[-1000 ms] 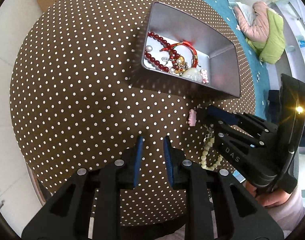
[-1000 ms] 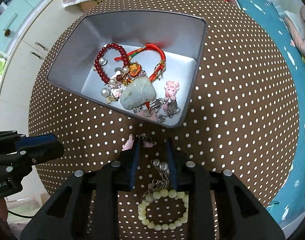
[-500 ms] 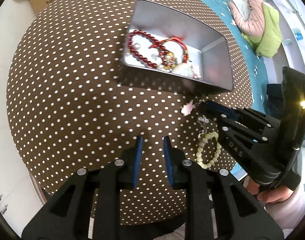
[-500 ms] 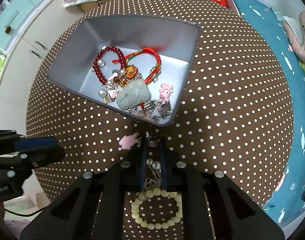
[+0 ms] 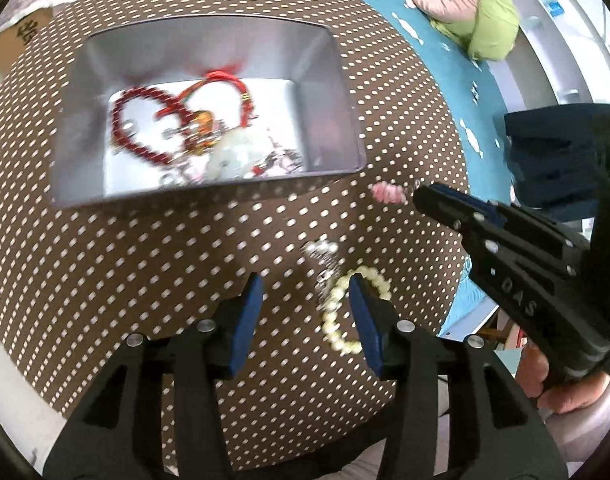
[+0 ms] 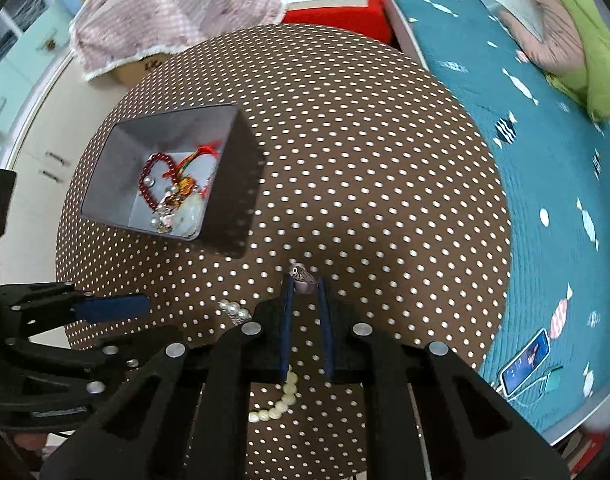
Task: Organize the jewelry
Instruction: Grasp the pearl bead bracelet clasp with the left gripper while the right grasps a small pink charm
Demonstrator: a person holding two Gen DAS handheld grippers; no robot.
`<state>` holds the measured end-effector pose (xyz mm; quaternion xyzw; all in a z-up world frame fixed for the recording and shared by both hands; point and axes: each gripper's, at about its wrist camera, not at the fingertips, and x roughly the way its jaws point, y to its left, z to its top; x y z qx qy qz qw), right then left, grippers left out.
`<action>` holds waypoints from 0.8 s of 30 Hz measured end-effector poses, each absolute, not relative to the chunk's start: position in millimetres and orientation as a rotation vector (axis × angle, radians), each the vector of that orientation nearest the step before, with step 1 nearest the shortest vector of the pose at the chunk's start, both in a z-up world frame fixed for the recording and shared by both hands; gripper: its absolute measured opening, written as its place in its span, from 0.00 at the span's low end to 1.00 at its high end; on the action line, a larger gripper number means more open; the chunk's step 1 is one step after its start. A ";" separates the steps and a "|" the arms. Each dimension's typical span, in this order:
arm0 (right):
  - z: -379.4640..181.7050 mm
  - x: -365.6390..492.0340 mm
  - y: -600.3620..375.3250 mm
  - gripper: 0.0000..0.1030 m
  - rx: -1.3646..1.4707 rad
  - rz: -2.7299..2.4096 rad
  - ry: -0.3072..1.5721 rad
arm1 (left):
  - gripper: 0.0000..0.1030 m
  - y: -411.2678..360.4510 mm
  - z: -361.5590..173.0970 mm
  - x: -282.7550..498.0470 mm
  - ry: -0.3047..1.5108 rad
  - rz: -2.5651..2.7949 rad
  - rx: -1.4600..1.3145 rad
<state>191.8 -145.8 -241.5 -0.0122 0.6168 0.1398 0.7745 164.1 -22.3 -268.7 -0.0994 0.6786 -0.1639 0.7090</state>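
1. Brown polka-dot round table: grey metal tin already holds red beads and charms
2. Right gripper pinches pink charm, lifted beside the tin
3. Left gripper, jaws just spreading, empty, over cream bead bracelet left on the cloth

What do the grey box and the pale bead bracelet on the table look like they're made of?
Grey box: probably metal with a dull brushed finish; its smooth inner walls carry a soft red reflection of the jewelry inside. Pale bead bracelet: round, glossy cream beads, maybe jade, glass or plastic; motion blur leaves it open.
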 end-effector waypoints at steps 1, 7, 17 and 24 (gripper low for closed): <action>-240.5 192.5 -148.0 0.11 -0.019 0.298 1.340 | 0.44 -27.4 -269.8 167.4 1.495 -0.375 -0.221; -242.5 192.3 -151.6 0.11 0.015 0.290 1.365 | 0.44 -44.8 -289.6 186.6 1.495 -0.401 -0.226; -244.3 189.0 -158.0 0.11 0.046 0.299 1.383 | 0.15 -72.6 -317.6 198.0 1.511 -0.383 -0.134; -246.5 188.4 -162.8 0.11 0.067 0.294 1.395 | 0.02 -70.7 -314.0 189.3 1.499 -0.391 -0.128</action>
